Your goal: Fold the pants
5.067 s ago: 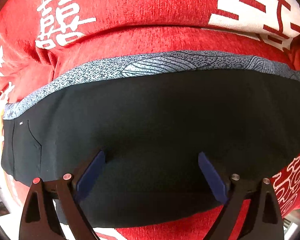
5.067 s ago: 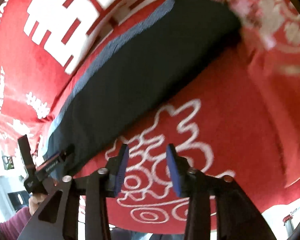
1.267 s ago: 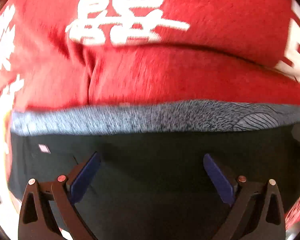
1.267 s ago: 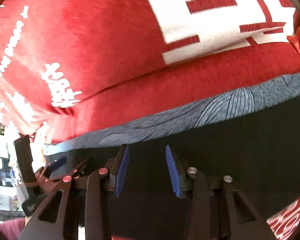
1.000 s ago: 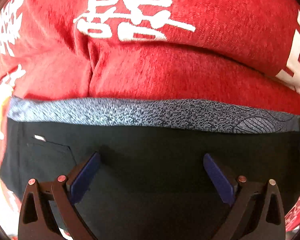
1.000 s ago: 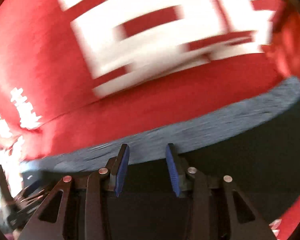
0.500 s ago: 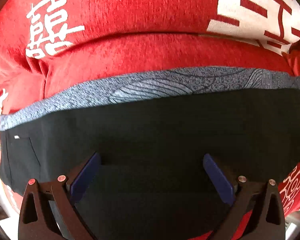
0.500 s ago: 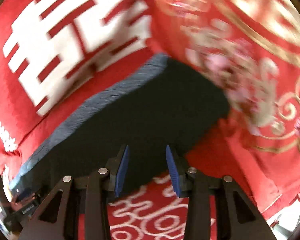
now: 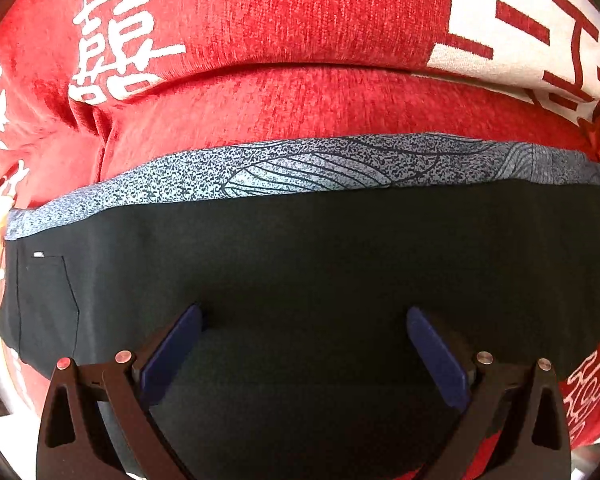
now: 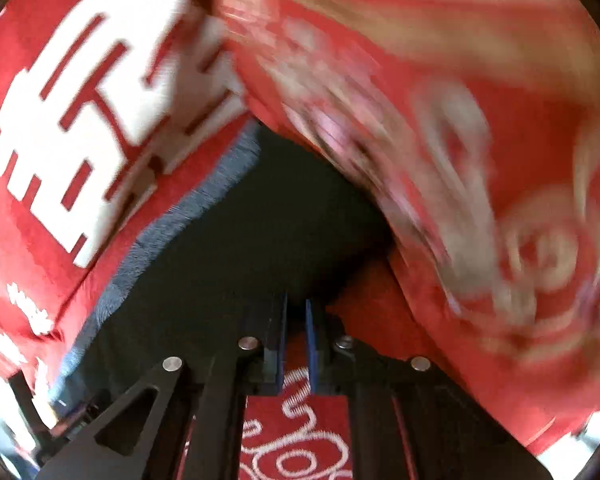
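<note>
**Right tongs snap together at the pants' corner**

While the folded black pants (image 9: 300, 248) lie on the red blanket (image 9: 300, 20), left tongs (image 9: 302, 334) hover over them, spread wide, and right tongs (image 10: 295, 338) have just closed together, nothing visibly between them.

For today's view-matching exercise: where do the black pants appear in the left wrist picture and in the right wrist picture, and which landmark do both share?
Left wrist: the black pants fill the lower half, edge to edge, under the open left gripper.
Right wrist: they form a dark wedge at centre, ahead of the shut right gripper.
Shared landmark: the grey patterned band along the pants' far edge, blurred in the right wrist view.
</note>
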`<state>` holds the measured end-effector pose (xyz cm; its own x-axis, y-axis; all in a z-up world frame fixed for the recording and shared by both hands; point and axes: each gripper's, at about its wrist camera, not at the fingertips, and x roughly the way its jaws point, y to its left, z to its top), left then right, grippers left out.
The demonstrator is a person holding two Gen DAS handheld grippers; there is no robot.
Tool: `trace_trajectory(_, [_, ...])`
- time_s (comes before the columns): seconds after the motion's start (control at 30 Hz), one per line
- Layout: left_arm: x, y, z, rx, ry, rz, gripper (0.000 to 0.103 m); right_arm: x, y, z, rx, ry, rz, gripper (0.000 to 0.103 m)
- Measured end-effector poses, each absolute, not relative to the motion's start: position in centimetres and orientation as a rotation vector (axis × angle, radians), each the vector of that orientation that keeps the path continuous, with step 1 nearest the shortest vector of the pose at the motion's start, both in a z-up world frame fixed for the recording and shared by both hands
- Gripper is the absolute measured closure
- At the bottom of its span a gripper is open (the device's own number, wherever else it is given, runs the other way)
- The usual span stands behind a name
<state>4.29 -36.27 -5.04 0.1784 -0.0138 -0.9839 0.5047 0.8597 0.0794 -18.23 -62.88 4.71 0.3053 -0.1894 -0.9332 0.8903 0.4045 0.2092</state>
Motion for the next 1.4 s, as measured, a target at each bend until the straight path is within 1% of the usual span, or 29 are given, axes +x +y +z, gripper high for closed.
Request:
trace_trajectory(0.1, [4.6,-36.3,-5.4,0.444,1.351,-0.376,0.0,-17.0,-63.1,3.3,0.806,1.1,-0.849,0.094])
trace_trajectory(0.13, [4.7,-36.3,-5.4,0.447,1.352,-0.374,0.0,-17.3,-63.2,2.5,0.83,1.122,-0.855,0.087])
trace_trajectory(0.17, [4.7,-36.4,-5.3,0.451,1.354,-0.373,0.0,-17.9,-63.3,2.4,0.857,1.099,-0.863,0.075])
trace_trajectory(0.23, [4.1,-36.6,-4.4,0.454,1.356,-0.374,0.0,-18.8,-63.1,2.7,0.865,1.103,-0.902,0.058])
trace_trajectory(0.33, [4.2,-36.6,-4.4,0.447,1.358,-0.374,0.0,-19.9,-62.6,2.8,0.918,1.117,-0.903,0.058])
trace_trajectory(0.53, [4.5,-36.4,-4.9,0.439,1.356,-0.364,0.0,-19.6,-59.8,3.4,0.914,1.149,-0.846,0.058])
trace_trajectory(0.87, [4.5,-36.4,-5.1,0.448,1.352,-0.363,0.0,-13.8,-56.1,3.3,0.764,1.159,-0.66,0.058])
trace_trajectory(1.0, [4.4,-36.3,-5.1,0.448,1.345,-0.357,0.0,-14.3,-56.2,1.9,0.804,1.201,-0.639,0.053])
trace_trajectory(1.17, [4.4,-36.3,-5.0,0.456,1.34,-0.36,0.0,-15.6,-56.9,2.2,0.88,1.16,-0.626,0.05])
trace_trajectory(1.4, [4.6,-36.7,-4.6,0.487,1.33,-0.354,0.0,-18.2,-56.4,1.7,1.009,1.105,-0.582,0.05])
